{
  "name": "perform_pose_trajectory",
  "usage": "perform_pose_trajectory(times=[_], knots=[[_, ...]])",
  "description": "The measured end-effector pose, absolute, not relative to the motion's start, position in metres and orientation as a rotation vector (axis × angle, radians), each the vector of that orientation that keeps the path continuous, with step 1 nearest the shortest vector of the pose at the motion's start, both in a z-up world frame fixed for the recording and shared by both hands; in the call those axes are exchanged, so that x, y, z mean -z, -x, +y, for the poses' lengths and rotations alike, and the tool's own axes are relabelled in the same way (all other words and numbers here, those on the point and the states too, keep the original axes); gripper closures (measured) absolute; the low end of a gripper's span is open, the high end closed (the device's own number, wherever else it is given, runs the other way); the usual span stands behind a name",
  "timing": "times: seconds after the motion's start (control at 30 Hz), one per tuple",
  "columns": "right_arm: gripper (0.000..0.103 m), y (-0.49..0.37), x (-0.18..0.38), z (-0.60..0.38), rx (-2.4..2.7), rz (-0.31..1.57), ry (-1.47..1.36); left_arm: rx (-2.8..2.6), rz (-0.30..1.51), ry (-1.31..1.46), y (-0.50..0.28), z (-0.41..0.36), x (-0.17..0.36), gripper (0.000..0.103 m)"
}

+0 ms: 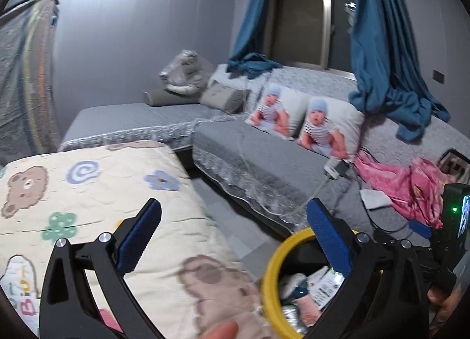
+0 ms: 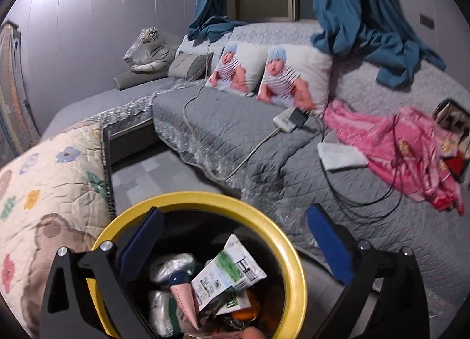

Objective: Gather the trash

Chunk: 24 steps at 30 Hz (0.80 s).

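Note:
A bin with a yellow rim point(image 2: 295, 262) stands on the floor below my right gripper point(image 2: 235, 243), which is open and empty above it. Inside lie a green and white carton point(image 2: 227, 275), crumpled plastic wrap point(image 2: 173, 270) and a pink tube with a blue cap point(image 2: 183, 295). My left gripper point(image 1: 235, 231) is open and empty, over the edge of a bear-print quilt point(image 1: 88, 192), with the bin rim point(image 1: 268, 280) under its right finger. A white tissue point(image 2: 342, 156) lies on the grey sofa cover.
A grey quilted sofa point(image 2: 235, 130) holds two baby-print pillows point(image 2: 293, 74), a white power strip with cables point(image 2: 286, 123), a pink cloth point(image 2: 405, 145) and a plush tiger point(image 2: 149, 48). Blue curtains point(image 2: 352, 9) hang over its back. Grey tiled floor point(image 2: 152, 174) lies between sofa and quilt.

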State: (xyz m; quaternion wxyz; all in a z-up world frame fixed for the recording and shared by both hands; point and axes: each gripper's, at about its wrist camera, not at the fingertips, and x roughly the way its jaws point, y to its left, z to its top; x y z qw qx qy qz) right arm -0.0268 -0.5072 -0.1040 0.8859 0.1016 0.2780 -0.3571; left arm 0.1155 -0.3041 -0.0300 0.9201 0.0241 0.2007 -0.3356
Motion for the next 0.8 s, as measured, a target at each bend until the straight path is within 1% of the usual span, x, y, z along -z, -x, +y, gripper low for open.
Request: perform_pose_trajectory(times=[0.13,0.43,0.6,0.8], knots=[[0.008,0.022,0.104,-0.494,0.764,0.524,-0.169,0.596,0.392,-0.083,-0.117,-0.275,0.029,0.008],[0.008,0.009,0.097,-0.437,0.622,0.466,-0.231,0.374,0.349,-0.029,-0.108,-0.173,0.020,0.008],[0.008,0.004,0.076,-0.373,0.541,0.402,-0.176,0.256,0.339,-0.043,-0.095,-0.121,0.014,0.008],[0.008,0.008,0.046,-0.308,0.469,0.332,-0.175,0.120,0.341,-0.034,-0.070,-0.065,0.011,0.008]])
